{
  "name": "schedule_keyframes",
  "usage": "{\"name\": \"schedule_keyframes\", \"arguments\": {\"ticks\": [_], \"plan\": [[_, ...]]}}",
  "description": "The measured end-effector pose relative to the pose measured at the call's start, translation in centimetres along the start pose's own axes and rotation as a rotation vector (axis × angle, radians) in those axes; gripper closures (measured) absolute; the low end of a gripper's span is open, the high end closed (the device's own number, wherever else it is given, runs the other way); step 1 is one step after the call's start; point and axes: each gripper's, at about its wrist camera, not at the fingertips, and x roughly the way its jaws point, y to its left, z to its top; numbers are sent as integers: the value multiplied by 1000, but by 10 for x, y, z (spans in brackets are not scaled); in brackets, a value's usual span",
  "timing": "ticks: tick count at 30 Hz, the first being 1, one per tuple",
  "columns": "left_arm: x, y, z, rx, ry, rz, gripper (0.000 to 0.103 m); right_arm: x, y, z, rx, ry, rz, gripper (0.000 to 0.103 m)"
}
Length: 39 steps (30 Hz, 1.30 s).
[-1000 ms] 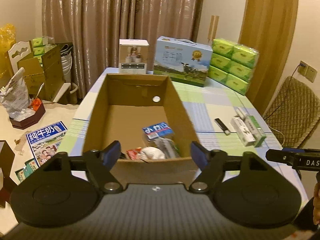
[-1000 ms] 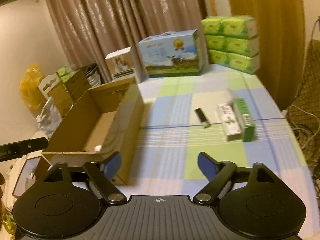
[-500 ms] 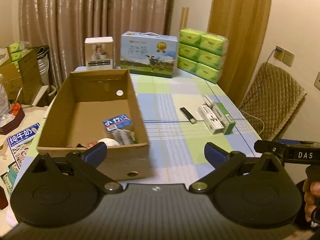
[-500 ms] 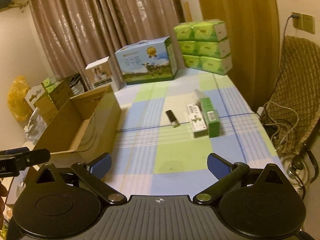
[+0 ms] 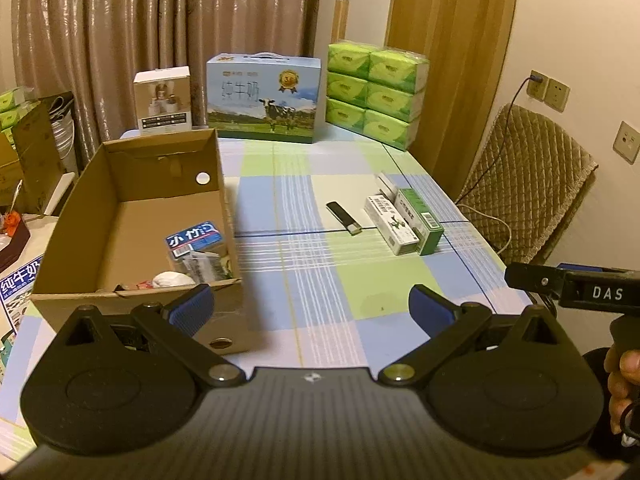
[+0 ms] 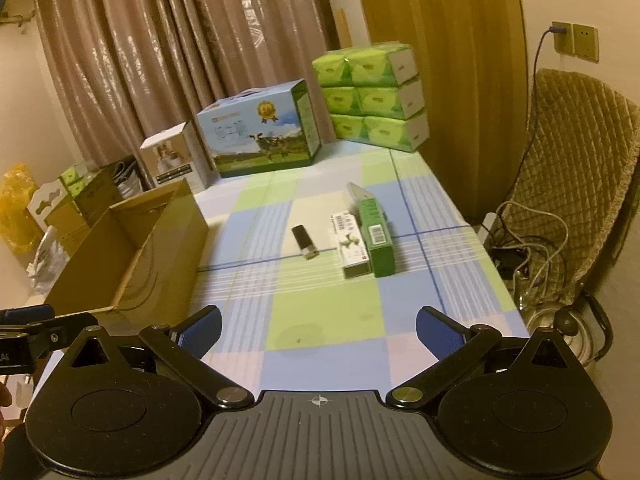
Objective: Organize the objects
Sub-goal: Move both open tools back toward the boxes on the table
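Observation:
An open cardboard box (image 5: pixel 132 216) (image 6: pixel 132 248) stands on the left of the checked table; a blue-labelled packet (image 5: pixel 194 240) and a white round thing (image 5: pixel 172 279) lie in its near corner. On the cloth further right lie a small black lighter-like object (image 5: pixel 344 218) (image 6: pixel 305 242), a white carton (image 5: pixel 391 225) (image 6: pixel 350 246) and a green carton (image 5: pixel 420 220) (image 6: pixel 376 236), side by side. My left gripper (image 5: pixel 310 308) is open and empty, just right of the box's near corner. My right gripper (image 6: pixel 318 330) is open and empty over the near table, well short of the cartons.
At the table's far end stand a small white box (image 5: pixel 162 100), a blue milk case (image 5: pixel 262 98) and stacked green tissue packs (image 5: pixel 374 92). A quilted chair (image 6: pixel 572 184) with cables stands right of the table. Boxes and papers clutter the floor on the left (image 5: pixel 24 160).
Both grippers swung right, away from the box toward the cartons, and their jaws spread wider. The box slid left in both views.

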Motion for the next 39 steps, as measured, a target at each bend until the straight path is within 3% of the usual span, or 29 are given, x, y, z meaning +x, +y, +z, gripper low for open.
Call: {"name": "schedule_keyframes", "arguments": {"ticks": [19,31,39], "plan": [[37,-33,13,44,32,-46,1,25,-33,11,14,13,-45,2],[80,-47,27,58,62,-61,1,57,-52,21,25,40,-57,2],[124,-57,38,93,77,-25,2,95,-63,34,-5,36,-41,3]]}}
